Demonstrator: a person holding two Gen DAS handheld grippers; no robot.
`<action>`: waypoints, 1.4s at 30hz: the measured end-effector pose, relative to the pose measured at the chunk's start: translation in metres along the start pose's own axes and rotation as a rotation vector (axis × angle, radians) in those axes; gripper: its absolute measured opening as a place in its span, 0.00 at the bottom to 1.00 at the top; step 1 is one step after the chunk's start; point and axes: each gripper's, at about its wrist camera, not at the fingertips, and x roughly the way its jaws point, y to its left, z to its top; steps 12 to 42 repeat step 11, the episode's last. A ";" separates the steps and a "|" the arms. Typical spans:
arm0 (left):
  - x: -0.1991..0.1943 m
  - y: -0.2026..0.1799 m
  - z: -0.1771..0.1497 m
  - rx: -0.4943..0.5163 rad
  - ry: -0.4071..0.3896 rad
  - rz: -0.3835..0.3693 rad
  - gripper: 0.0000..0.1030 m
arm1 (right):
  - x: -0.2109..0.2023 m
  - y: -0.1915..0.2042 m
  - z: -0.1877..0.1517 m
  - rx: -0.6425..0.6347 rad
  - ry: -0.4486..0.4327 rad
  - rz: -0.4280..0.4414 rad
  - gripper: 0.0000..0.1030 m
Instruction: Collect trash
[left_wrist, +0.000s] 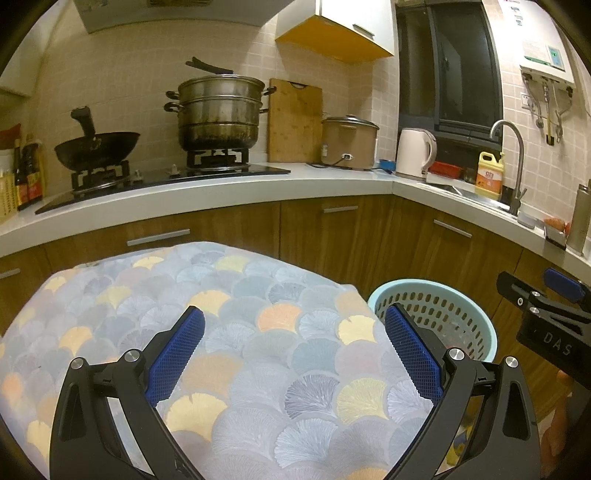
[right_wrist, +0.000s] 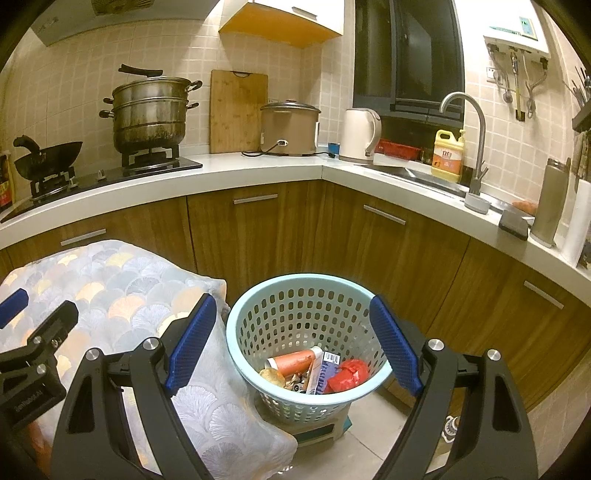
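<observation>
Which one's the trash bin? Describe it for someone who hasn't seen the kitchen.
Find the L-shaped wooden cabinets; on the floor in their corner, beside the fan-patterned cloth, stands the pale blue basket. It is the only perforated round container, already holding wrappers.

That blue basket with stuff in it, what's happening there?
Someone holding two grabber tools is collecting trash. The blue basket already holds an orange tube, a red wrapper and other scraps. The right gripper hangs open above it, empty. The left gripper is open too, over the patterned cloth.
</observation>
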 end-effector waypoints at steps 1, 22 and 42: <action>0.000 0.000 -0.001 0.001 0.002 -0.002 0.92 | 0.000 0.001 0.000 -0.005 -0.002 -0.002 0.78; 0.000 -0.004 0.001 0.003 0.010 -0.003 0.93 | 0.000 0.000 0.000 -0.001 0.001 0.001 0.78; 0.000 -0.004 0.001 0.003 0.010 -0.003 0.93 | 0.000 0.000 0.000 -0.001 0.001 0.001 0.78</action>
